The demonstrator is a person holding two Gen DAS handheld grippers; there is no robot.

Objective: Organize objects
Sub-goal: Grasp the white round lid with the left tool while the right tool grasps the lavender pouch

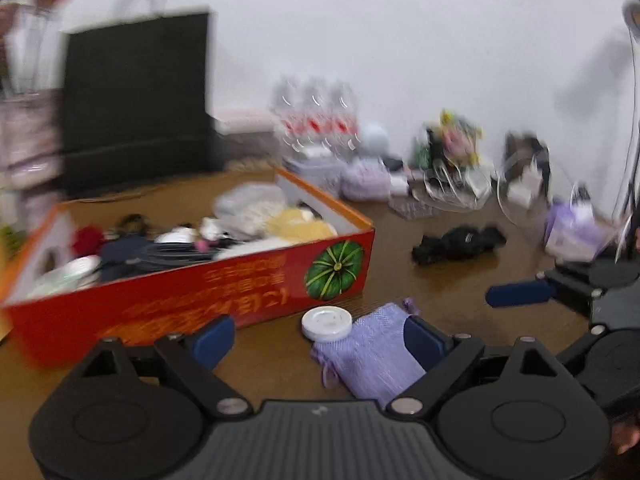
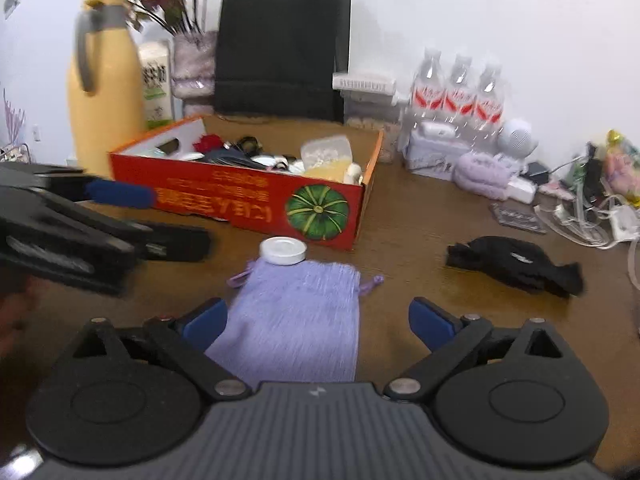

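Note:
A lilac drawstring pouch point(image 2: 296, 320) lies flat on the brown table point(image 2: 416, 280), with a round white lid point(image 2: 283, 251) touching its far end. My right gripper point(image 2: 318, 322) is open above the pouch's near part, its blue pads apart from the pouch. My left gripper point(image 1: 318, 340) is also open, over the pouch point(image 1: 372, 356) and beside the lid point(image 1: 327, 323). Behind them stands a red cardboard box point(image 2: 240, 196) with a pumpkin picture, filled with several small items. A black cloth point(image 2: 516, 264) lies to the right. The left gripper's blue pad point(image 2: 120, 194) shows at the left of the right wrist view.
A yellow jug point(image 2: 106, 92), a vase of flowers point(image 2: 192, 60) and a black paper bag point(image 2: 280, 52) stand behind the box. Water bottles point(image 2: 456, 92), a fluffy lilac item point(image 2: 484, 176) and tangled cables point(image 2: 580, 216) crowd the back right.

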